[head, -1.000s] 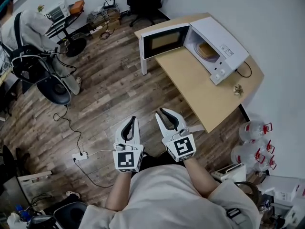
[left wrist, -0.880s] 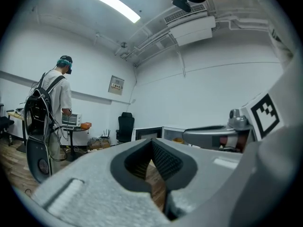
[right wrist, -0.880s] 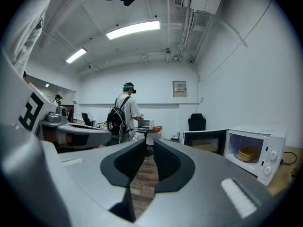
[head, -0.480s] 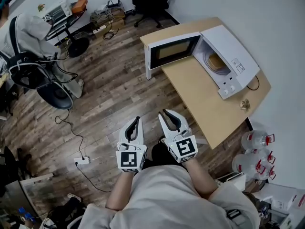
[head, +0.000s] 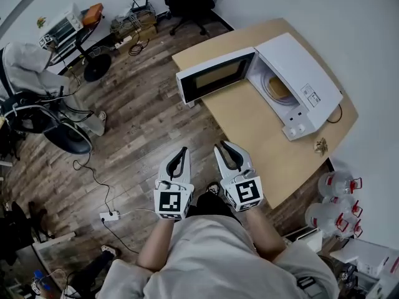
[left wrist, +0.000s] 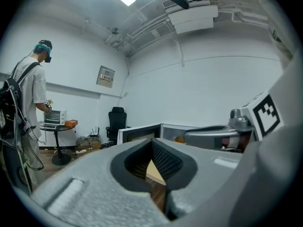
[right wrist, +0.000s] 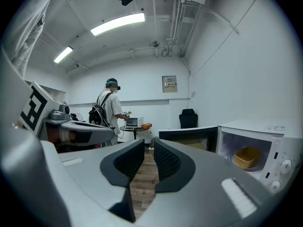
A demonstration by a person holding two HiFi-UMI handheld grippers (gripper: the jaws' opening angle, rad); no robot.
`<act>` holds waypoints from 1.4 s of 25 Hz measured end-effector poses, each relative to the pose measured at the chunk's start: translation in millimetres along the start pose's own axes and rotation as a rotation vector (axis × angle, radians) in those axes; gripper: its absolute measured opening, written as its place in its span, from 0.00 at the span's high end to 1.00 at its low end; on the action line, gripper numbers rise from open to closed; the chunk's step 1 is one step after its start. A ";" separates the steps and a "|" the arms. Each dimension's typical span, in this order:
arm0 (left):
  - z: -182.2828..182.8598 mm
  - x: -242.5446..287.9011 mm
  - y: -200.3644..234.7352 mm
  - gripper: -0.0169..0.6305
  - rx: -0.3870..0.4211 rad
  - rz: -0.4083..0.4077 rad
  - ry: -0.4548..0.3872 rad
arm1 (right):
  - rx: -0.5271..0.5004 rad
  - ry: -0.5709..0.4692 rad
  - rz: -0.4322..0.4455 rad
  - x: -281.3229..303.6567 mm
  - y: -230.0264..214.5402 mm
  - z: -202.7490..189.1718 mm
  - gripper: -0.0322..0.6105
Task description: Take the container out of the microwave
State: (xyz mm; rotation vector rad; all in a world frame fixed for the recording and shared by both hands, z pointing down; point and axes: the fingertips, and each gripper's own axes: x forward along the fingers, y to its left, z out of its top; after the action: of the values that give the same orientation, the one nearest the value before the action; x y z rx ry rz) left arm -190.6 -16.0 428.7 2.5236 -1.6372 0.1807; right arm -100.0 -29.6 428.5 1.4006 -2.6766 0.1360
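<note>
Both side by side before torso (head: pixel 206 257) | left gripper (head: pixel 182 150) fingers touching | right gripper (head: pixel 224 145) fingers slightly spread

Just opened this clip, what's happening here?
A person holds the left gripper and right gripper in front of their body, both empty; the left jaws are together, the right slightly apart. On the table the microwave stands with its door swung open, and the yellow container sits inside, untouched.

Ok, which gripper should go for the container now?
Right, probably. The right gripper sits nearer the microwave, jaws slightly apart, the yellow container in its view; the left gripper is farther off, jaws together.
</note>
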 end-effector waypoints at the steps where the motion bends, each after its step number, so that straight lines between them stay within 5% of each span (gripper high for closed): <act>1: 0.7 8.6 -4.2 0.97 0.001 -0.011 0.001 | 0.006 0.003 -0.014 -0.4 -8.9 -2.4 0.83; 19: -5.7 132.2 -51.2 0.97 0.012 -0.324 0.078 | 0.074 0.086 -0.368 -16.9 -124.6 -30.3 0.83; 30: -11.6 206.5 -49.6 0.97 0.065 -0.627 0.138 | -0.014 0.314 -0.614 12.1 -171.7 -43.0 0.80; 35: -24.3 228.9 -53.3 0.97 0.063 -0.702 0.160 | -0.062 0.387 -0.695 14.4 -190.7 -49.9 0.81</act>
State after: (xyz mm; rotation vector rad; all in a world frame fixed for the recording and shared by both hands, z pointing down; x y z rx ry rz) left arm -50.0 -196.0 489.1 2.8574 -0.6321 0.3439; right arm 51.8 -143.0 484.7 1.9464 -1.7650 0.2230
